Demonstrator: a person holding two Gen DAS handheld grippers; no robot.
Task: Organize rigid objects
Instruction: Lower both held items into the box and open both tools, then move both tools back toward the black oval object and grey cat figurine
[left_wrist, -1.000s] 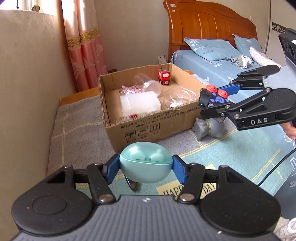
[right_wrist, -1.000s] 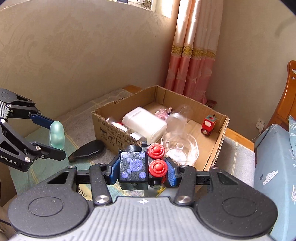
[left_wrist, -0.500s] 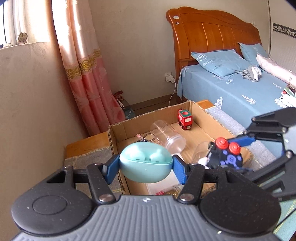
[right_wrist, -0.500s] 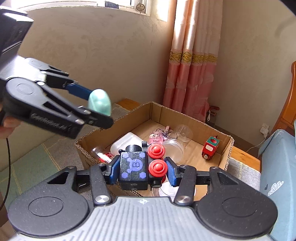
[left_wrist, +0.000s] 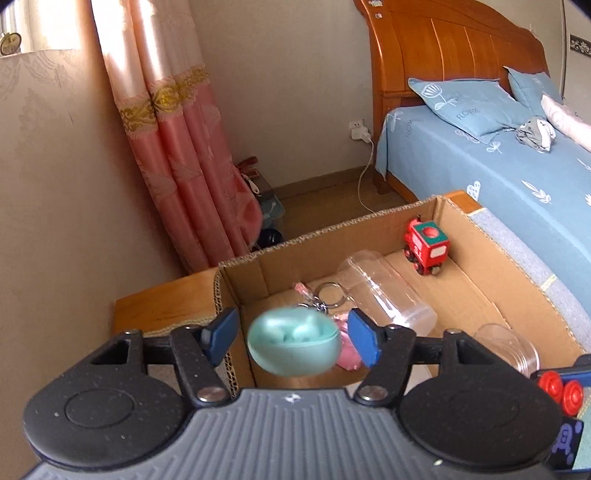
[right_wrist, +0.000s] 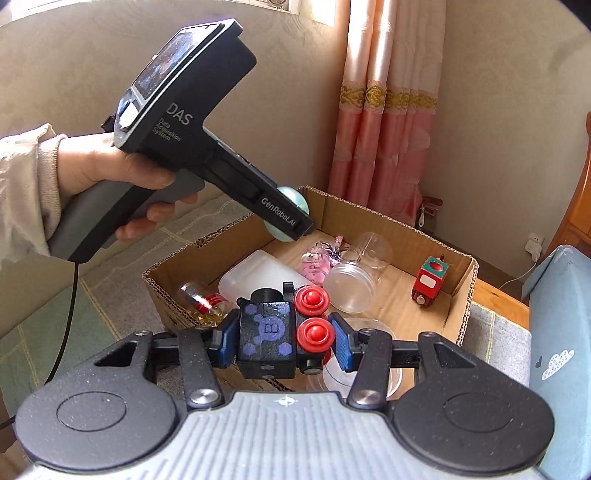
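Observation:
A teal earbud case (left_wrist: 293, 347) hangs blurred between the blue pads of my left gripper (left_wrist: 293, 336), above the left part of the cardboard box (left_wrist: 332, 229). The jaws are opening and a gap shows on each side of the case. From the right wrist view, the left gripper (right_wrist: 291, 221) sits over the box's (right_wrist: 388, 218) far left corner, with the case (right_wrist: 291, 195) behind its tip. My right gripper (right_wrist: 282, 341) is shut on a black toy block with purple marks and red wheels (right_wrist: 267, 338), just over the box's near edge.
Inside the box lie a red toy train (left_wrist: 424, 245), clear plastic jars (left_wrist: 384, 291), a pink keychain (right_wrist: 314, 264), a white container (right_wrist: 258, 273) and a small bottle (right_wrist: 201, 295). A bed (left_wrist: 498, 166) stands to the right, a pink curtain (left_wrist: 177, 147) behind. A hand (right_wrist: 110, 166) holds the left gripper.
My left gripper travelled forward from the mat to above the box, and its pads have just parted from the teal case. The right gripper edged closer to the box, still gripping the toy block.

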